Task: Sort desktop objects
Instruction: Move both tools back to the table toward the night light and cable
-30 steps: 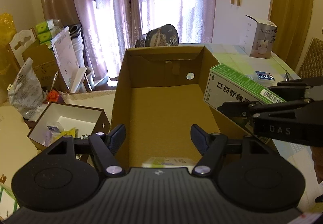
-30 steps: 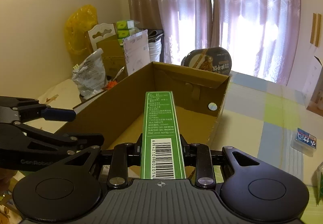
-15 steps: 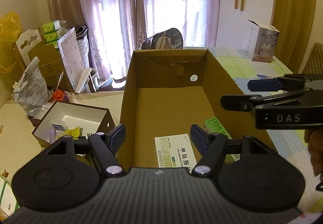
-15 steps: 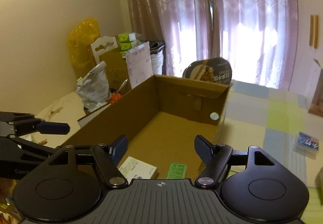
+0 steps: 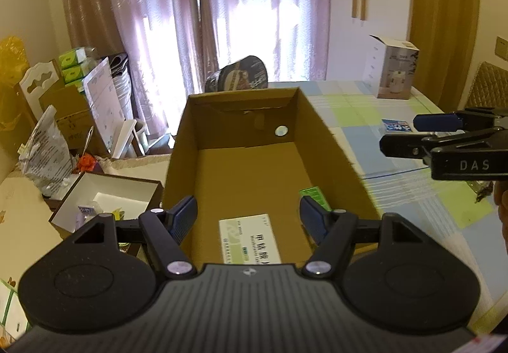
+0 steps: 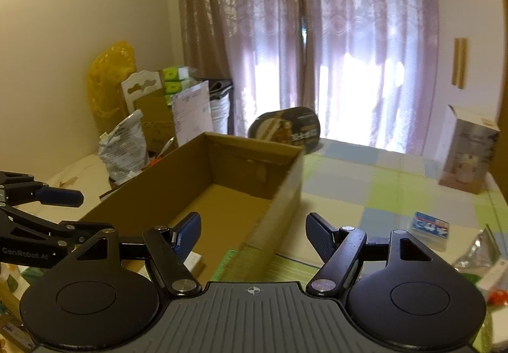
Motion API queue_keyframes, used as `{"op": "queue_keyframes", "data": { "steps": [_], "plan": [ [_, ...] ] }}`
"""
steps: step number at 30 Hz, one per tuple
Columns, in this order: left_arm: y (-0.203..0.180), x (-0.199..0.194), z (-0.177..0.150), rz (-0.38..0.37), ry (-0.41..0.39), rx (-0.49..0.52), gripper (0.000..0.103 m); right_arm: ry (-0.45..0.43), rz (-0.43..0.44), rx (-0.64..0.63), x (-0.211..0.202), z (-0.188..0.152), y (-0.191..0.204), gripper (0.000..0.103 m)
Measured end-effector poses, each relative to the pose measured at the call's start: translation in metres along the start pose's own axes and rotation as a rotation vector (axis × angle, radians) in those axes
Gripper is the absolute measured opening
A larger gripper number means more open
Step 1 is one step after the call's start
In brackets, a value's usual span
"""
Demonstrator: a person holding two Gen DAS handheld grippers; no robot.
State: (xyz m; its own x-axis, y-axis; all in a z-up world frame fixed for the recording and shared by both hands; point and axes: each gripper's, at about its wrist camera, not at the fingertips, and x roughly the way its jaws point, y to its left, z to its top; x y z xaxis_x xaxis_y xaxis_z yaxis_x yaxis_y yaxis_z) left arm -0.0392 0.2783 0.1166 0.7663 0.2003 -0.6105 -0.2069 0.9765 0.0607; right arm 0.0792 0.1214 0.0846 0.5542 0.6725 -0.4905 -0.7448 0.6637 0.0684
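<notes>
An open brown cardboard box stands on the checked tablecloth. On its floor lie a white and green medicine packet and a green carton, partly hidden by my left finger. My left gripper hovers open over the box's near end, holding nothing. My right gripper is open and empty above the box's right wall; in the left wrist view my right gripper shows from the side, right of the box. A small blue packet lies on the cloth.
A white product box stands at the table's far right. A dark round tin leans behind the cardboard box. Left of the table sit an open white-lined box, bags and cartons. Silver wrapping lies near right.
A second ago my right gripper was shut on the green carton over the box. It opened, the carton dropped inside, and the right gripper has moved right, clear of the box. Left gripper stayed open.
</notes>
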Motion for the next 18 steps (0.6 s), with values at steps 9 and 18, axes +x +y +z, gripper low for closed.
{"op": "queue_keyframes", "data": {
  "steps": [9, 18],
  "plan": [
    [-0.052, -0.014, 0.012, -0.055, -0.038, 0.054, 0.085, -0.049, -0.090, 0.035, -0.068, -0.022, -0.051, 0.092],
    [-0.131, -0.012, 0.023, -0.158, -0.066, 0.139, 0.102, -0.037, -0.251, 0.107, -0.138, -0.067, -0.127, 0.101]
  ]
}}
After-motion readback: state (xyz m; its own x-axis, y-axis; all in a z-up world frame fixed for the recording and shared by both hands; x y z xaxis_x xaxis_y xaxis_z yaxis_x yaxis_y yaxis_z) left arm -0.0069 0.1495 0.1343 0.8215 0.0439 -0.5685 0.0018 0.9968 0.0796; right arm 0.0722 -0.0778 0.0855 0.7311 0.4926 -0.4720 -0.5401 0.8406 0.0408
